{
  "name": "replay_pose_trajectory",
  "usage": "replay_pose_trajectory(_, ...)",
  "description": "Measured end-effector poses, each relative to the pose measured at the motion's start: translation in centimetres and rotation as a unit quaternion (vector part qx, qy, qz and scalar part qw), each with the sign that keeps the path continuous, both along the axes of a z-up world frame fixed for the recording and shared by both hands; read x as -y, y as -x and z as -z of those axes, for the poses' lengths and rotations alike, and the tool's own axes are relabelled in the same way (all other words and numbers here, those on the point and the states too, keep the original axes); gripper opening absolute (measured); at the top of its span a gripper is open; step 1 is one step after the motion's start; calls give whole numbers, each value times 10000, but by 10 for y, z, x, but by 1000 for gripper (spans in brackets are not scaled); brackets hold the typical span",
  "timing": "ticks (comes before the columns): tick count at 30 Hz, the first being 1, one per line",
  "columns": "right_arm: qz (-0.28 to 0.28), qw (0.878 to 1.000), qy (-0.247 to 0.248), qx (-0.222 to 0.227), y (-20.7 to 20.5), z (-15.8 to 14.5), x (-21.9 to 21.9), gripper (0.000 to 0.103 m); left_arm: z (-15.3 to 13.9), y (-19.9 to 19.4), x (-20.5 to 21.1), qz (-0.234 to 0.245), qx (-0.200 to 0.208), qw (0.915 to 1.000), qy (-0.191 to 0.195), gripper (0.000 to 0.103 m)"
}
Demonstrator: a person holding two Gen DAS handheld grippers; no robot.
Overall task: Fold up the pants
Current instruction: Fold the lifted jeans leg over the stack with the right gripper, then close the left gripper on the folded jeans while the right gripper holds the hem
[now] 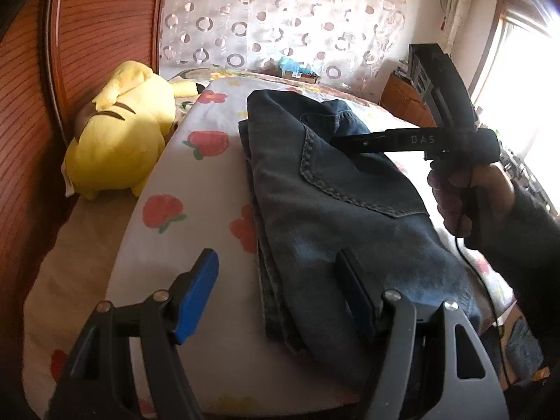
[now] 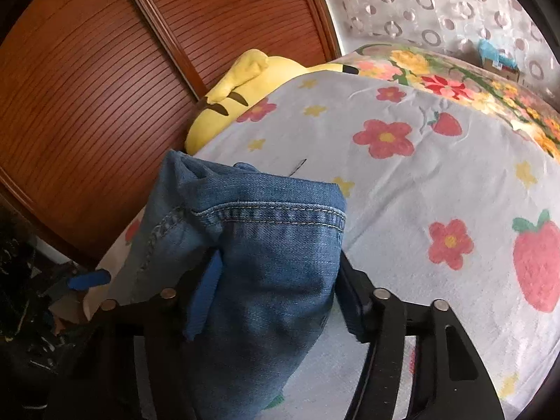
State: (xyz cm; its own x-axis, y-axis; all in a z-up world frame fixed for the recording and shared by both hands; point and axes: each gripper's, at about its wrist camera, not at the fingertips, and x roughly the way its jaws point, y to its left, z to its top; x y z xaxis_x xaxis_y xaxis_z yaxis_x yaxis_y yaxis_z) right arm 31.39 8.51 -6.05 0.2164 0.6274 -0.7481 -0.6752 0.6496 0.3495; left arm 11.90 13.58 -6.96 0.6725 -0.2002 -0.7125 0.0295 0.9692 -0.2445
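Blue denim pants (image 1: 325,189) lie folded in a stack on the flowered sheet (image 1: 196,175). My left gripper (image 1: 280,290) is open just above the near end of the stack, its right finger over the denim, its left finger over the sheet. In the right wrist view the pants (image 2: 266,245) fill the space between the blue pads of my right gripper (image 2: 276,290), whose jaws are wide apart with folded denim bunched between them. The right gripper also shows in the left wrist view (image 1: 353,140), held by a hand over the far part of the pants.
A yellow plush toy (image 1: 122,133) lies at the bed's left edge against a wooden slatted door (image 1: 31,105). A patterned curtain (image 1: 280,17) hangs behind the bed. A small box (image 1: 297,70) sits at the far end. A bright window (image 1: 518,80) is at right.
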Motion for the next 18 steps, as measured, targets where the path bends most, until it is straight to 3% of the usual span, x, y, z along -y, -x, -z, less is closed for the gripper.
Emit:
replay_pose_trajectory(4,14,9999,-54,158,7,-6,1,45,1,11,-2,-66,28,9997,228,69)
replay_pose_trajectory(6,79,9996,-90,261,12,-11,2,37,3,17,-2,-73,36,9993,373,64)
replay_pose_trajectory(12,234,9977,-123,627,31,-26,3,31,13,23,-4,-95,-65,9965,828,59)
replay_pose_trajectory(18,348,9964,-82,768,38,-31,6,30,16,29,-11,-78,-30,9879,1548,58)
